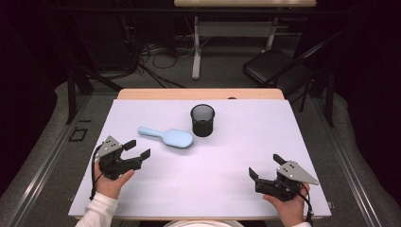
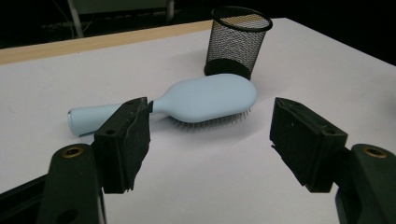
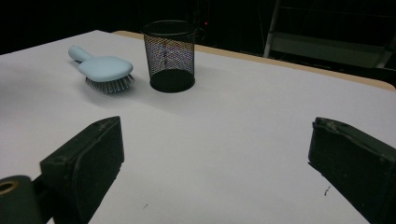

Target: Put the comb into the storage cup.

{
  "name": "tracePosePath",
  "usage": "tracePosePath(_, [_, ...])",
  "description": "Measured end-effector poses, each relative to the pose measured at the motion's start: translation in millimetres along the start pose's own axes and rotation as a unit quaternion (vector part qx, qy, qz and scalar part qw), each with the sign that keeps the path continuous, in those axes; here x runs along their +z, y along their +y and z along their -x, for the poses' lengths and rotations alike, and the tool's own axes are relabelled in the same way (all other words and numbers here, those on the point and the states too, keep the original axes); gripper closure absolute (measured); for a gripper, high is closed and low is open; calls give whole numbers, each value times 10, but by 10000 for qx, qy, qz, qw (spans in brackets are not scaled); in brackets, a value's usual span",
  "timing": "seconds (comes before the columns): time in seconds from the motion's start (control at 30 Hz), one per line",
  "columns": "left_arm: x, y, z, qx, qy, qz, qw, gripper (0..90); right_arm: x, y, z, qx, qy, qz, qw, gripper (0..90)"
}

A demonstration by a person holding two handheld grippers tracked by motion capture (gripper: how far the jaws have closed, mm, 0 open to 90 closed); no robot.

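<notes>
Desk [image 1: 203,189] with a white top, wooden strip along the far edge. Black mesh cup [image 1: 202,120] stands upright near the middle of the far edge; through the mesh, from the left gripper view and the right gripper view, nothing shows inside it, and its dark solid base sits flat on the desk.

Light blue hairbrush [image 1: 168,137] lies just beside the cup, on the cup's left and a little nearer the person, not touching it. Bristles down, smooth back up, handle pointing toward the far left corner.

Left gripper [image 1: 138,148] sits near the left edge, held in a hand [image 1: 112,182] with a white sleeve. Jaws apart, nothing between them, aimed at the hairbrush, which lies just ahead of the tips in the left gripper view.

Right gripper [image 1: 265,166] sits near the near right corner, well apart from brush and cup. Jaws wide apart, nothing between them, bare desk below.
</notes>
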State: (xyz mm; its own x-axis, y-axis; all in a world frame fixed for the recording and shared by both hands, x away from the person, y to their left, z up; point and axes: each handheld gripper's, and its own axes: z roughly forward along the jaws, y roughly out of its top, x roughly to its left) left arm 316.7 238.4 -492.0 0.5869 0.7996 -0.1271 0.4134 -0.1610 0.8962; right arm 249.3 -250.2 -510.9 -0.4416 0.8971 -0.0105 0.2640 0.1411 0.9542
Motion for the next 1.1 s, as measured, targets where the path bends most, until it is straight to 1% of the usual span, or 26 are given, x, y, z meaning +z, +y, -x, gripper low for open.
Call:
tracePosePath(0.1, [31,20,-22,-15,36,-18,10000,300,15,-2,-4,-19,35,8,10000,32])
tracePosePath(0.13, [43,73,-53,106,161,-59,9998,301,13,-3,-4,-33,38,-16,10000,32])
tracePosePath(0.17, [43,73,-53,106,161,-59,9998,304,12,-4,-4,-42,40,-19,10000,32])
tracePosePath(0.2, [48,139,-92,80,203,-53,9997,308,10,-5,-1,-49,41,-15,10000,33])
tracePosePath(0.23, [49,172,-112,55,226,-55,9997,312,9,-5,1,-44,40,8,10000,35])
tracePosePath(0.27, [49,172,-112,55,226,-55,9997,324,9,-5,1,-44,40,8,10000,35])
tracePosePath(0.3, [54,237,-145,6,220,-63,9997,340,7,-5,5,-2,34,25,10000,37])
tracePosePath(0.37, [69,298,-177,-33,217,-79,9997,346,12,-6,13,0,44,27,10000,37])
tracePosePath(0.4, [75,325,-190,-85,202,-74,9997,356,13,-5,14,1,44,12,10000,38])
tracePosePath(0.47, [92,376,-220,-218,108,-125,9996,389,15,-8,14,-5,29,7,10000,38])
tracePosePath(0.5, [92,376,-220,-218,108,-125,9996,391,15,-8,14,-5,29,7,10000,38])
tracePosePath(0.53, [114,415,-238,-237,177,-132,9995,402,19,-8,10,11,31,3,10000,41])
tracePosePath(0.63, [159,455,-260,-256,226,-160,9993,417,30,-14,8,44,39,-6,10000,42])
tracePosePath(0.7, [196,471,-276,-256,341,-216,9989,417,39,-17,7,50,49,-11,10000,43])
tracePosePath(0.77, [233,485,-298,-288,367,-277,9985,426,43,-19,0,64,62,-38,10000,44])
tracePosePath(0.83, [266,502,-320,-241,440,-331,9982,439,46,-21,-3,38,60,-56,10000,45])
tracePosePath(0.9, [284,511,-332,-269,432,-347,9981,446,48,-22,0,38,59,-59,10000,46])
tracePosePath(0.93, [313,531,-354,-292,463,-372,9978,447,52,-25,3,40,61,-49,10000,46])
tracePosePath(1.0, [348,550,-380,-270,493,-392,9976,447,53,-27,4,49,75,-72,9999,50])
tracePosePath(1.1, [409,579,-419,-300,548,-500,9968,456,58,-30,6,50,102,-75,9999,53])
